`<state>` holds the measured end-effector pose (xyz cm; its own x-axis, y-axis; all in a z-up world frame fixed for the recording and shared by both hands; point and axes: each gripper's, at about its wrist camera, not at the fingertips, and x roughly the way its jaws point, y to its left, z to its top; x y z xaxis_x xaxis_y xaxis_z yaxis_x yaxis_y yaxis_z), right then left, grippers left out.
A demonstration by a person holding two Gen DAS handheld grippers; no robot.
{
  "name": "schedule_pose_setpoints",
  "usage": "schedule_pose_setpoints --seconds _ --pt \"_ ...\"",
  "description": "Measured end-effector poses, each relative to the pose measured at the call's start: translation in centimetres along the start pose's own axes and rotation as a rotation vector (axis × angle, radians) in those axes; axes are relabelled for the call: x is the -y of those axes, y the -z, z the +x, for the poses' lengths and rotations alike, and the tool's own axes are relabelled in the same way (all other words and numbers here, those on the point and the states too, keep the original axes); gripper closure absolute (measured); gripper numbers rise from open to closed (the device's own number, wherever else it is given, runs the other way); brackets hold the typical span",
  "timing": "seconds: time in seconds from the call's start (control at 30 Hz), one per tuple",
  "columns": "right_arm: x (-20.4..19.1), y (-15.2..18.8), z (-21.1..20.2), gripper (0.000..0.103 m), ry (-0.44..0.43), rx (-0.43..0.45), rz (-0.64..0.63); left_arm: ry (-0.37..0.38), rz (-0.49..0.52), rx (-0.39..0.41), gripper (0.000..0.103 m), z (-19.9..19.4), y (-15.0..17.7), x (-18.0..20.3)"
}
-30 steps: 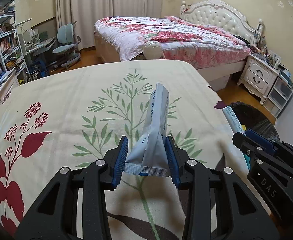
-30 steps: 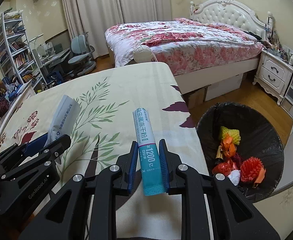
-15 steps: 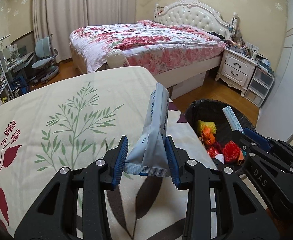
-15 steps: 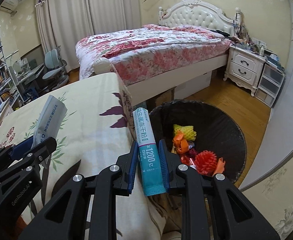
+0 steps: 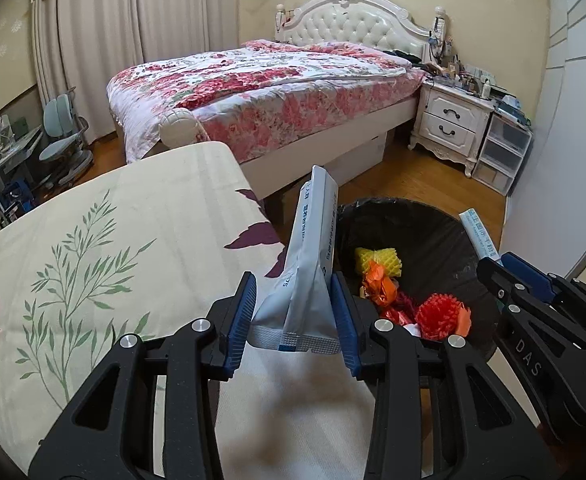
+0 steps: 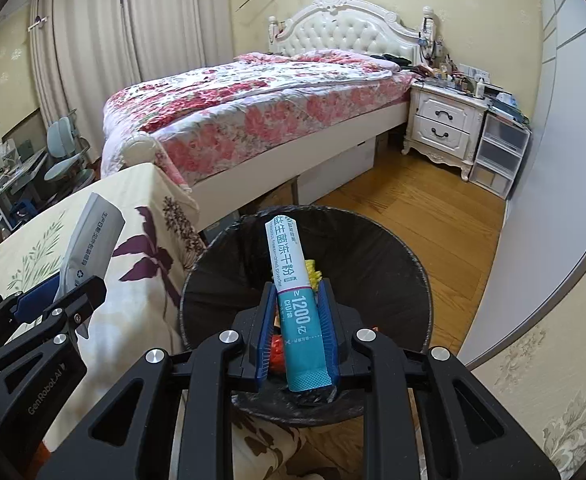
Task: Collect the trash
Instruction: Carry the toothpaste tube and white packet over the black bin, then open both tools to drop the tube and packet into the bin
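My left gripper (image 5: pixel 293 312) is shut on a grey foil pouch (image 5: pixel 309 264), held upright over the right edge of the floral tablecloth (image 5: pixel 113 240), just left of the bin. My right gripper (image 6: pixel 298 320) is shut on a teal and white powder sachet (image 6: pixel 293 280), held directly above the black-lined trash bin (image 6: pixel 393 264). The bin (image 5: pixel 425 236) holds orange, red and yellow scraps (image 5: pixel 397 292). The grey pouch (image 6: pixel 89 248) and left gripper (image 6: pixel 45 320) show at the left of the right wrist view. The right gripper (image 5: pixel 533 300) with the sachet (image 5: pixel 477 236) shows at the right of the left wrist view.
A bed with a floral quilt (image 5: pixel 261 80) stands behind the table. A white nightstand (image 5: pixel 449 128) and plastic drawers (image 5: pixel 501 156) stand at the far right on the wooden floor (image 6: pixel 433 208). A desk and chair (image 5: pixel 61 140) are at the far left.
Both grippers have swung right from over the table toward the bin, each still holding its packet. The right gripper now hangs over the bin's opening; the left is at the table's edge.
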<state>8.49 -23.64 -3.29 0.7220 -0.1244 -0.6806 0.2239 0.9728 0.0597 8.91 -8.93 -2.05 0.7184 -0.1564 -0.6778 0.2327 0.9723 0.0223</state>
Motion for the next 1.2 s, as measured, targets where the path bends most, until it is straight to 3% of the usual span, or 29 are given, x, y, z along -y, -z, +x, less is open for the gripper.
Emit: schedule_pose_setpoints --seconds 0.5,1.0,1.07,1.2 --pt "1.7 -0.6 2.8 0.080 0.036 -0.012 0.032 0.000 0.047 -0.052 0.066 4.3 -1.5 2.5" --pt "2.5 -0.7 4.3 0.079 0.067 -0.033 0.053 0.005 0.074 -0.088 0.065 5.9 -2.2 3.6" --pt "2.5 -0.8 4.3 0.078 0.071 -0.034 0.058 0.007 0.075 -0.090 0.060 6.0 -2.2 3.7" --pt "2.7 -0.8 4.1 0.065 0.085 -0.024 0.066 0.010 0.067 -0.083 0.046 5.9 -2.3 3.5"
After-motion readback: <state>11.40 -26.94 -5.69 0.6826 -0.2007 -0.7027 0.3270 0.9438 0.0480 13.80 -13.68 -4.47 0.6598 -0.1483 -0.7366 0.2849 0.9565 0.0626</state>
